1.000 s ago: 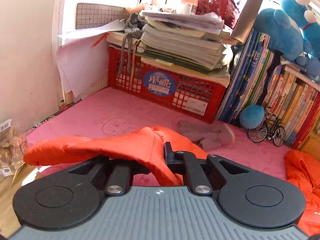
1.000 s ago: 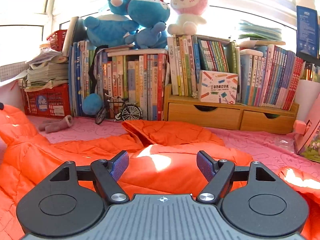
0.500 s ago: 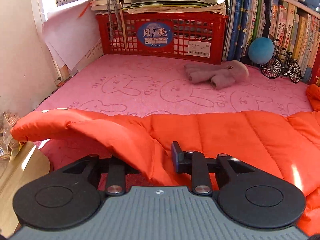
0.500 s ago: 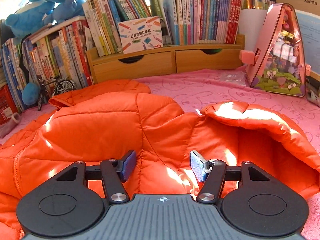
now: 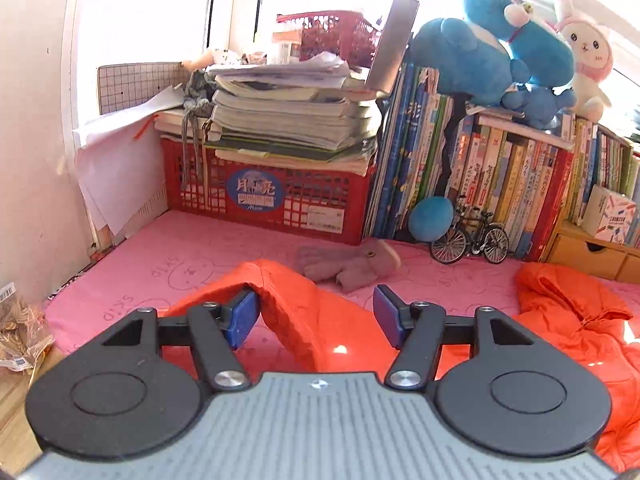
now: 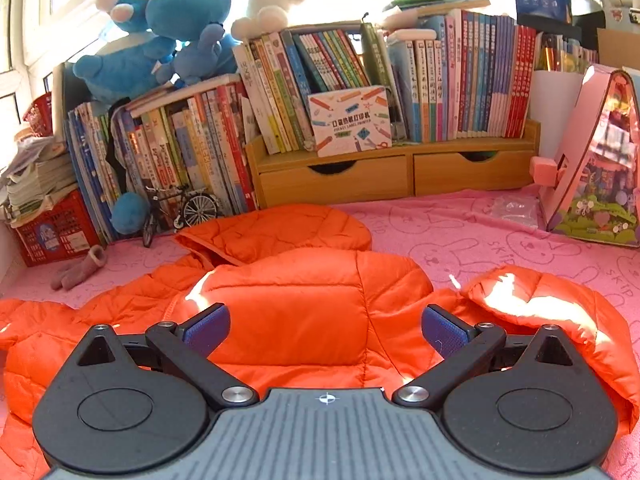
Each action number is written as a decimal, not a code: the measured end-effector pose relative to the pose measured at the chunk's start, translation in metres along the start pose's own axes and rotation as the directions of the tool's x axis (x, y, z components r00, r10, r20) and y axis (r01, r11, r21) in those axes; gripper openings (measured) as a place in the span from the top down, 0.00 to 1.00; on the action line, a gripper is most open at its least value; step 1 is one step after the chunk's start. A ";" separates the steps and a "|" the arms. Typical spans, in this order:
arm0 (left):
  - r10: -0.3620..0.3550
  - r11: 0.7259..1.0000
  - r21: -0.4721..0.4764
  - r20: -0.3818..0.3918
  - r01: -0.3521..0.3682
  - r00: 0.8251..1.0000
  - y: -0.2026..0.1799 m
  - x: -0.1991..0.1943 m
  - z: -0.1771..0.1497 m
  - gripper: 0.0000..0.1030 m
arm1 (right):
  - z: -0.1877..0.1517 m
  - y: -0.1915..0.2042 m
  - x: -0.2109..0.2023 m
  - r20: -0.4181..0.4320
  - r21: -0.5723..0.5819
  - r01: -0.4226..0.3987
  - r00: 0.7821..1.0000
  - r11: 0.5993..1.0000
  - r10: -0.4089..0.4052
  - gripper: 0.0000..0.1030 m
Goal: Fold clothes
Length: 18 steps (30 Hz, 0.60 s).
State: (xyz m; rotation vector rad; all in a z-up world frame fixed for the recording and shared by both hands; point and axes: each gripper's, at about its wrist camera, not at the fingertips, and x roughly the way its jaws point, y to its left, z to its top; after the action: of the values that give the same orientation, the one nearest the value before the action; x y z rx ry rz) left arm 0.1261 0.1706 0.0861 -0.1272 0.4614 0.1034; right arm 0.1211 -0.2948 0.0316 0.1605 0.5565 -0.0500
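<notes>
Pink terry cloth (image 5: 192, 256) printed with rabbit outlines covers the work surface, backed by a sunlit window and a wall of books. Through the left wrist camera, the left gripper (image 5: 316, 316) stands wide open, its two blue ribbed pads holding nothing; a raised fold of the orange quilted jacket (image 5: 320, 320) passes between them, and whether it touches the left pad cannot be told. More of the same puffy, glossy fabric lies heaped at the right. One red plastic lattice crate (image 5: 280, 200) sits against the wall, with a thick stack of papers and workbooks piled on top. One mauve knitted glove (image 5: 348, 266) lies flat just beyond the sleeve, one blue ball (image 5: 430, 218) and one small model bicycle (image 5: 470, 238) stand by the upright books, and blue and pink plush toys sit above.

From the right wrist camera, the right gripper (image 6: 324, 328) is likewise spread wide and empty, hovering over the jacket's (image 6: 304, 300) stitched, padded panels, which spread across the cloth with the hood (image 6: 280, 232) lying flat behind. One wooden shelf unit (image 6: 396, 172) with two drawers carries a row of books and one white box. One pink triangular toy house (image 6: 592, 160) stands at the right.
</notes>
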 end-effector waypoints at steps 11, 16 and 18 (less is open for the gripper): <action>-0.219 0.971 0.108 0.074 0.211 0.973 -0.067 -0.023 -0.008 0.33 | -0.006 0.070 0.039 -0.069 -0.272 -0.052 0.997 0.961 0.034 0.30; -0.070 0.987 0.146 0.055 0.061 0.996 -0.064 0.002 -0.025 0.31 | -0.039 0.053 0.052 -0.118 -0.296 0.011 0.992 0.955 -0.048 0.29; 0.030 0.992 0.118 0.028 -0.033 0.999 -0.048 0.016 -0.029 0.31 | -0.040 0.029 0.054 -0.131 -0.228 0.069 0.986 0.971 -0.101 0.26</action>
State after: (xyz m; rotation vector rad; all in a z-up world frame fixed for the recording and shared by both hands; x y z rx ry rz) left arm 0.1337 0.1198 0.0584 -0.0022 0.4423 0.1082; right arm 0.1486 -0.2602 -0.0267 -0.0799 0.7063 -0.0593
